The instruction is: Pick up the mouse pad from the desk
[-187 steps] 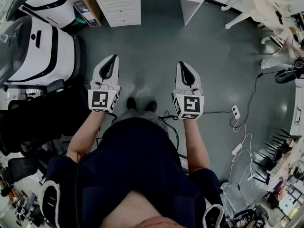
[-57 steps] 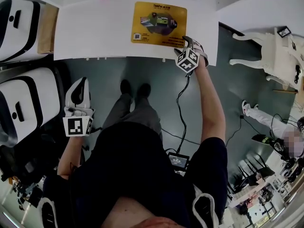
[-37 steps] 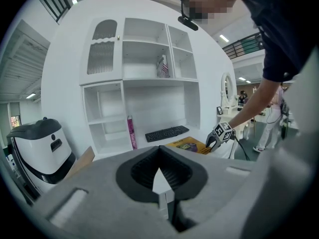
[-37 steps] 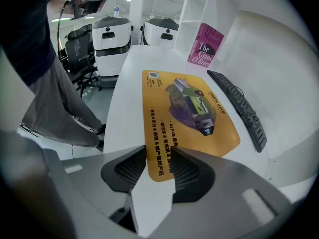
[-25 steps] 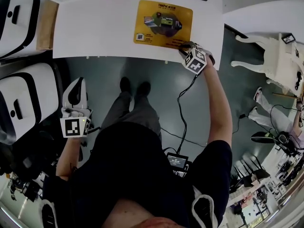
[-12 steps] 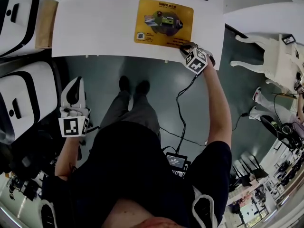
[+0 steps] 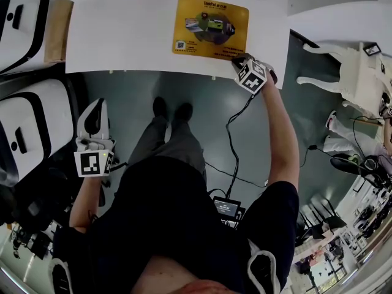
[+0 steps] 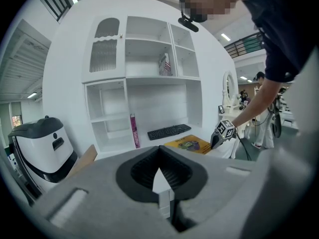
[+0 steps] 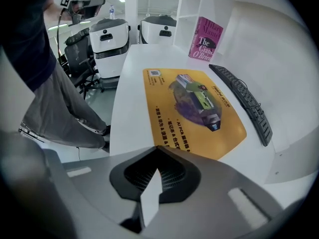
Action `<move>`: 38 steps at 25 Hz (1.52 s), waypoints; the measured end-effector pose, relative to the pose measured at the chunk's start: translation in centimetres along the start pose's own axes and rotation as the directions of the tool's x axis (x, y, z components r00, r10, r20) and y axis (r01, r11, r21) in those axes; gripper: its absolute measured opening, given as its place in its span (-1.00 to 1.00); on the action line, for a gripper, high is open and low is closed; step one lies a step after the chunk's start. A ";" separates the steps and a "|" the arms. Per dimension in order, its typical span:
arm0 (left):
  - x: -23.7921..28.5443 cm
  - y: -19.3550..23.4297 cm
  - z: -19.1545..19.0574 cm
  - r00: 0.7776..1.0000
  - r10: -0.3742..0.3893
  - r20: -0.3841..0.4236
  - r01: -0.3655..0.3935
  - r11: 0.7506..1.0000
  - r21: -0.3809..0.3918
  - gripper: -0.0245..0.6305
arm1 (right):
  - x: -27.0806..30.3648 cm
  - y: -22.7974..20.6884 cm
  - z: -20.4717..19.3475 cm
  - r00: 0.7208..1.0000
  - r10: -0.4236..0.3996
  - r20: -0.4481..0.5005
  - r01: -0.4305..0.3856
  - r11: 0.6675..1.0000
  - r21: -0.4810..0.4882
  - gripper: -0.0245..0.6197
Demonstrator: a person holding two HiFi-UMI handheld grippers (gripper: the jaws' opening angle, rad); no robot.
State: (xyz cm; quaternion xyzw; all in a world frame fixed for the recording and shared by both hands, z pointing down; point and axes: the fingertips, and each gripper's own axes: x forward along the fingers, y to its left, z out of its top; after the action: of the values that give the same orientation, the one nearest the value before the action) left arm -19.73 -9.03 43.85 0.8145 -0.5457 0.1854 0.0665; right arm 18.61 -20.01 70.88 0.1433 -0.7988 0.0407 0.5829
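Note:
The yellow printed mouse pad (image 7: 210,28) lies flat on the white desk (image 7: 122,35), just in front of the keyboard. My right gripper (image 7: 236,57) points steeply down at the pad's near right corner. In the right gripper view its jaws are closed together, and the corner of the mouse pad (image 9: 194,108) runs in under the tips of the right gripper (image 9: 159,151). My left gripper (image 7: 97,105) hangs low at the left, away from the desk, shut and empty. In the left gripper view the left gripper (image 8: 159,153) faces the desk and the mouse pad (image 8: 192,144) from a distance.
A black keyboard (image 9: 244,103) lies behind the pad and a pink book (image 9: 205,40) stands at the desk's back. White machines (image 7: 24,127) stand on the floor at the left. A cable (image 7: 236,133) trails from the right gripper. A white chair (image 7: 349,66) stands at the right.
Since the oldest frame the right gripper has reached out from over the floor to the pad's near right corner. Over the last second neither gripper has visibly moved.

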 end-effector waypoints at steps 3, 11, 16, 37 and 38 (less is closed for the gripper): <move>-0.2 0.1 -0.1 1.000 0.002 -0.002 -0.002 1.000 -0.001 -0.93 | 0.1 0.1 0.0 0.999 -0.032 -0.013 0.032 0.999 -0.033 -0.93; -0.5 0.4 -0.3 1.000 0.012 -0.001 -0.012 1.000 -0.006 -0.93 | -1.4 -1.3 1.0 0.988 -0.148 0.040 0.148 0.989 -0.004 -0.94; -0.6 0.4 -0.3 1.000 0.011 0.000 -0.011 1.000 -0.004 -0.93 | -2.0 -1.8 1.1 0.969 -0.239 0.071 0.238 0.971 0.020 -0.93; -0.6 0.9 -0.8 0.999 0.020 -0.031 -0.020 1.000 0.002 -0.93 | -2.2 -5.2 0.9 0.717 -0.681 0.146 0.697 0.705 -0.132 -0.50; -0.6 0.9 -0.8 0.999 0.020 -0.031 -0.020 1.000 0.002 -0.93 | -2.5 -5.4 0.8 0.707 -0.692 0.146 0.707 0.695 -0.130 -0.47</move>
State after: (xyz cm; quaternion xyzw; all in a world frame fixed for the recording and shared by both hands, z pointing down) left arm -20.89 -8.61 44.30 0.8063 -0.5524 0.1991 0.0722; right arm 20.05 -24.95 67.66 0.3857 -0.7086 -0.2613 0.5300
